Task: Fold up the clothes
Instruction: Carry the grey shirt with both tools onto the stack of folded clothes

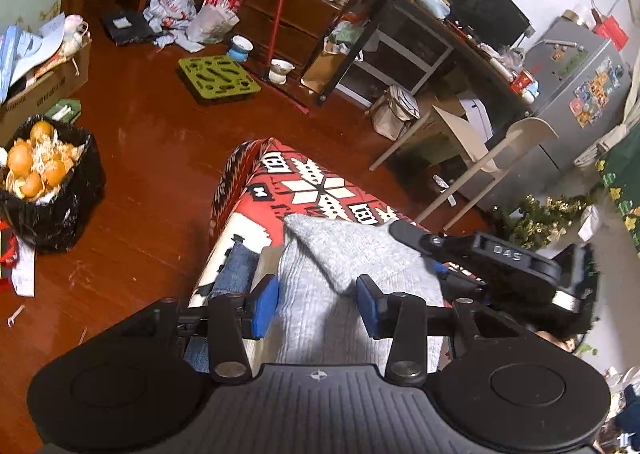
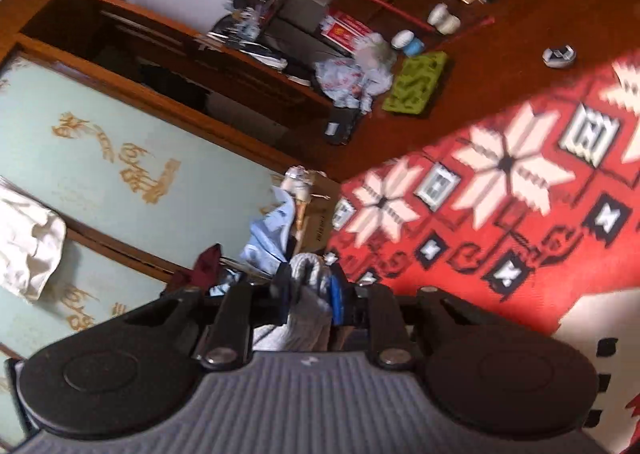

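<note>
A grey knitted sweater [image 1: 340, 250] lies on a table covered with a red patterned cloth [image 1: 312, 181]. My left gripper [image 1: 316, 302] stands over its near part. The blue pads straddle flat ribbed fabric that shows no pinch, so the gripper is open. My right gripper [image 1: 428, 258] reaches in from the right at the sweater's right edge. In the right wrist view that gripper [image 2: 310, 286] is shut on a bunched fold of the grey sweater [image 2: 308, 266], beside the red cloth [image 2: 500, 193]. A blue denim piece [image 1: 236, 270] lies left of the sweater.
On the wooden floor to the left are a black bin of orange peel [image 1: 40, 173], a cardboard box [image 1: 40, 89] and a green mat [image 1: 218, 77]. A white chair [image 1: 480, 149] and a grey fridge [image 1: 580, 81] stand beyond the table. Light blue clothes [image 2: 268, 238] are piled past the table's edge.
</note>
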A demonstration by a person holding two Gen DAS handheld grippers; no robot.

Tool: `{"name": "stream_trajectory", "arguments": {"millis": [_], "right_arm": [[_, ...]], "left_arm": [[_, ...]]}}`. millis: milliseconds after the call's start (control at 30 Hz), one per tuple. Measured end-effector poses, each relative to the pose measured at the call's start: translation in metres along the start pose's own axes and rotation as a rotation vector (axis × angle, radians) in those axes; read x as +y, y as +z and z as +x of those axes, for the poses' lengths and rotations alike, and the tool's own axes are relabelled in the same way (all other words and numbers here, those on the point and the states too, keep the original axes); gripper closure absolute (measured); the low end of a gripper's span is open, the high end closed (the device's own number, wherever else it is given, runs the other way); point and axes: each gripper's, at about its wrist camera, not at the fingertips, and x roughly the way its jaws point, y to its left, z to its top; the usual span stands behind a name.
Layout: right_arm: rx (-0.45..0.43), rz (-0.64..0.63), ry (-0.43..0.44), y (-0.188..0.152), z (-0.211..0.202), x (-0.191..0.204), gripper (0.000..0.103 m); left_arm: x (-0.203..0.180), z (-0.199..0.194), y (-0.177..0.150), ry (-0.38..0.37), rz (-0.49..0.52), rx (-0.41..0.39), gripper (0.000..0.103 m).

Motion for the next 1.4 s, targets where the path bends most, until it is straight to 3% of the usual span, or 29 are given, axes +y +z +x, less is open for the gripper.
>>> {"name": "stream_trajectory", "arguments": {"millis": [67,167,300,433,600,667,933,1067,1100,1133,1400], "right_arm": [[-0.011,0.027,0.018,-0.003,-0.004,-0.005,0.066],[-0.053,0.014,0.016,-0.003,-0.019,-0.003,0.060],[-0.073,-0.020,0.034,-0.018,-0.059,0.008,0.057],[-0.037,-0.023,0.083,-0.051,-0.094,0.017,0.056],[0.044,0.056,0.137,-0.105,-0.115,0.022,0.061],[0.073,0.082,0.138,-0.127,-0.118,0.024,0.069],[0.155,0.121,0.101,-0.194,-0.100,0.026,0.070],[0.132,0.164,0.093,-0.208,-0.089,0.022,0.073],[0.128,0.153,0.086,-0.210,-0.086,0.024,0.076],[0.124,0.138,0.076,-0.212,-0.085,0.027,0.088],[0.090,0.023,0.034,-0.214,-0.112,0.058,0.091]], "left_arm": [[0.002,-0.008,-0.002,-0.010,-0.003,-0.001,0.062],[0.003,-0.026,-0.006,-0.011,0.005,-0.021,0.062],[0.007,-0.051,-0.023,-0.032,-0.004,-0.034,0.062],[0.012,-0.065,-0.046,-0.046,-0.010,-0.022,0.061],[0.022,-0.073,-0.068,-0.066,-0.045,-0.003,0.061],[0.027,-0.074,-0.074,-0.084,-0.072,0.003,0.062],[0.042,-0.070,-0.087,-0.134,-0.118,0.013,0.066],[0.046,-0.069,-0.091,-0.132,-0.128,0.016,0.072],[0.047,-0.070,-0.091,-0.132,-0.134,0.017,0.079],[0.048,-0.071,-0.091,-0.132,-0.140,0.018,0.085],[0.033,-0.088,-0.093,-0.160,-0.126,0.014,0.088]]}}
